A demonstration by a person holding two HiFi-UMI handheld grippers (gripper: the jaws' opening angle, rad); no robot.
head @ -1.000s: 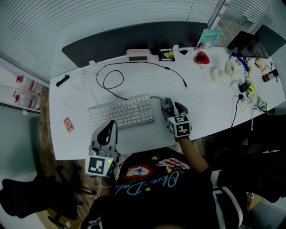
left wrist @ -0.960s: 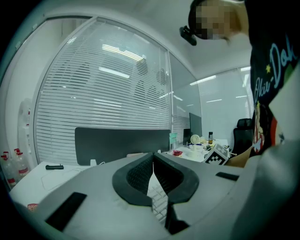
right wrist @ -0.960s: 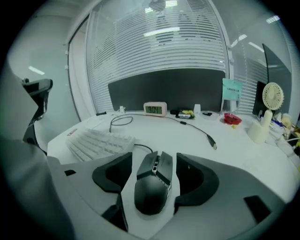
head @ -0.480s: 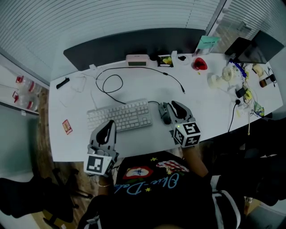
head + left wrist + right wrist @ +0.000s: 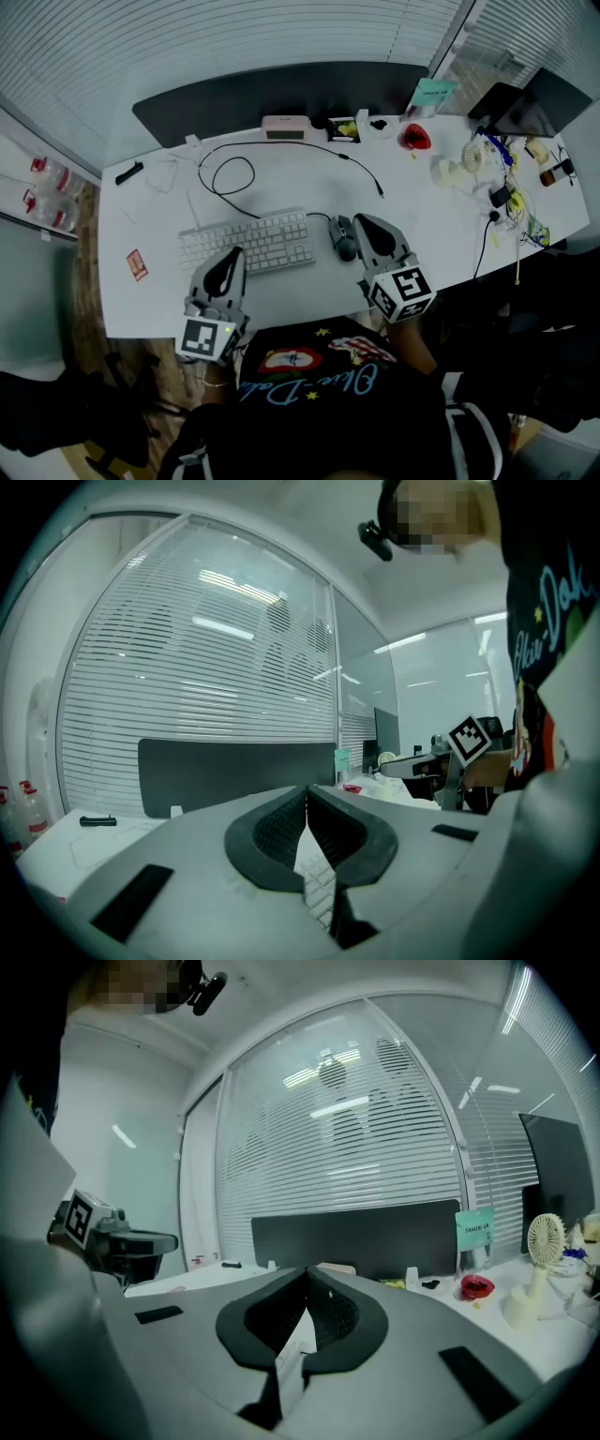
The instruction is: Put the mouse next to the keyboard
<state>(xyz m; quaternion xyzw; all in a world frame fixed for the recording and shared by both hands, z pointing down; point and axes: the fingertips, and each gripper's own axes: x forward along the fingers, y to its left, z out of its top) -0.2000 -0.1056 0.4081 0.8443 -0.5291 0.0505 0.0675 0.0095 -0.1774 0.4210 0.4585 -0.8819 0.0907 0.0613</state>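
Between the pads of the right tongs (image 5: 307,1275) there is nothing: the jaws have just been closing and now meet at the tips, empty, held above the worktop (image 5: 427,220) and pointing across it toward the blinds. Just to the left of these tongs' tips lies the dark mouse (image 5: 344,240), flat on the worktop and not gripped. Directly left of the mouse, with a narrow gap between them, is the white keyboard (image 5: 246,242); a thin cable runs from the mouse's far end toward the keyboard's far right corner.

The left tongs (image 5: 306,795) are likewise closed tip to tip on nothing. They sit at the near edge of the worktop, their tips over the near side of the keyboard, whose keys show just beneath the jaws in the left gripper view.

Farther out from the right tongs, toward the far edge, stand a pink box (image 5: 286,127), a red object (image 5: 415,138) and a small white fan (image 5: 480,148), with a dark panel (image 5: 281,94) behind them.
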